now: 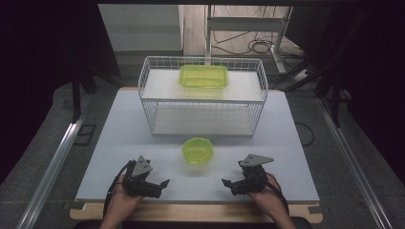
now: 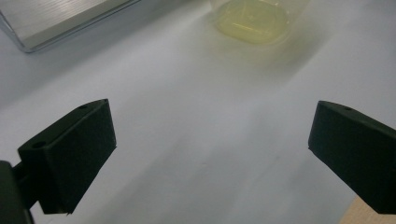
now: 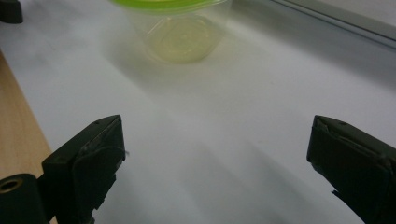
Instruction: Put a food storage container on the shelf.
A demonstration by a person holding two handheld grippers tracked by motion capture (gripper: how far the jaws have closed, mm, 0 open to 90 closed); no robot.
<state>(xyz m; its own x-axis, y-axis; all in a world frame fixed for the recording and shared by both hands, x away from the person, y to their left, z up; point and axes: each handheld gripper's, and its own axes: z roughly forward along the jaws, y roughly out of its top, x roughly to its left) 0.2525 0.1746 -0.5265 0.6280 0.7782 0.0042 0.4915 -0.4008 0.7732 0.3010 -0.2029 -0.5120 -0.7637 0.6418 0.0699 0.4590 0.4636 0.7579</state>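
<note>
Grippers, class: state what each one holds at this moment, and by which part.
Nothing is held. The left gripper and right gripper both stand open over bare table, apart from the small green bowl.

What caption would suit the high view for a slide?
Two hand-held claws, left claw and right claw, open beside a green bowl; a green container sits on a wire rack.
</note>
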